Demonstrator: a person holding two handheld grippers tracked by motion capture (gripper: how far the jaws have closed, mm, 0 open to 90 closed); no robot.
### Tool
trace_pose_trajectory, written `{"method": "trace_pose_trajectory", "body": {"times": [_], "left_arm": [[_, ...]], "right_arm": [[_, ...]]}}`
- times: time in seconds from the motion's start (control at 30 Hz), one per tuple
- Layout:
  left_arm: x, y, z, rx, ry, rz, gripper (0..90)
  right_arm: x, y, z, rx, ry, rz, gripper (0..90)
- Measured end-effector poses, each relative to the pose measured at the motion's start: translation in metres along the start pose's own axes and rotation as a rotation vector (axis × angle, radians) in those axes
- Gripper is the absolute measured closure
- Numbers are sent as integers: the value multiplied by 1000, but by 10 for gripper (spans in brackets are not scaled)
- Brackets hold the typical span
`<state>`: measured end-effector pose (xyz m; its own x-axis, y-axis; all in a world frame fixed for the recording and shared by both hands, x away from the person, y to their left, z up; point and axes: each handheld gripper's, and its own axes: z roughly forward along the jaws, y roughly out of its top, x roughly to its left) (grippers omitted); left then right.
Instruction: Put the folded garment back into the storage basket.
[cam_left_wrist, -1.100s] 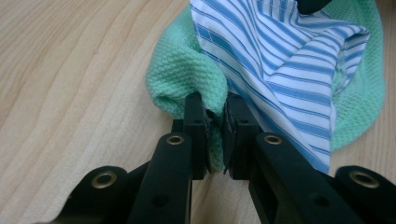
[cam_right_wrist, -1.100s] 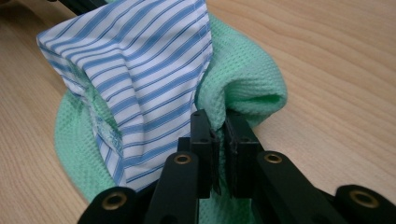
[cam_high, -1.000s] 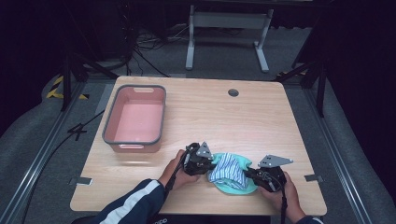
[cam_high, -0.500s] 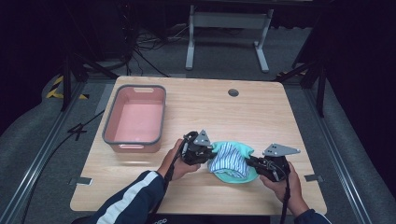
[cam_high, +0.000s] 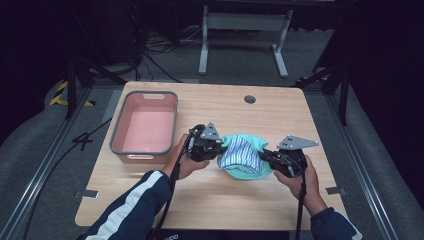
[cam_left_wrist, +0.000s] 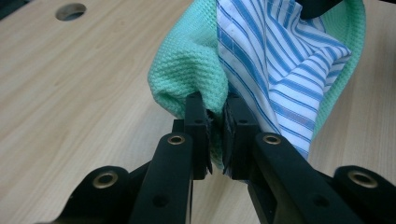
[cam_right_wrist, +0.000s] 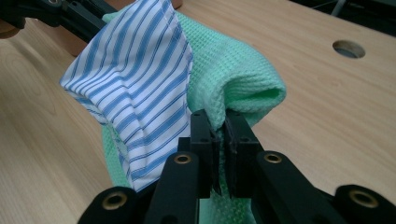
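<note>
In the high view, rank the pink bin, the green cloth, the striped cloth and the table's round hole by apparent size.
1. Pink bin
2. Green cloth
3. Striped cloth, draped over the green one, which it partly hides
4. Round hole

A wooden table (cam_high: 210, 200) stands on grey carpet (cam_high: 45, 150) in a dark room.

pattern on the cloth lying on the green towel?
Blue and white stripes on the striped cloth; clearest in the left gripper view.
</note>
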<state>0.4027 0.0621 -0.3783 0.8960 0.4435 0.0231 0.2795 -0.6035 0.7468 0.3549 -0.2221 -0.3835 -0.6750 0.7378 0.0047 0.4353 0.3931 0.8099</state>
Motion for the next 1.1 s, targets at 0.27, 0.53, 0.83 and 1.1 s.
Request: {"method": "trace_pose_trajectory", "body": {"times": [0.27,0.53,0.83,1.1], "left_arm": [[16,4,-25,-18,51,-8,820],[31,-2,-53,-33,103,-33,820],[47,-16,-82,-43,154,-66,820],[60,-27,-104,-47,204,-96,820]], "right_arm": [[7,35,7,-19,-1,-58,834],[20,65,21,-43,13,-106,834],[36,91,43,-52,46,-137,834],[51,110,65,-70,78,-156,834]]}}
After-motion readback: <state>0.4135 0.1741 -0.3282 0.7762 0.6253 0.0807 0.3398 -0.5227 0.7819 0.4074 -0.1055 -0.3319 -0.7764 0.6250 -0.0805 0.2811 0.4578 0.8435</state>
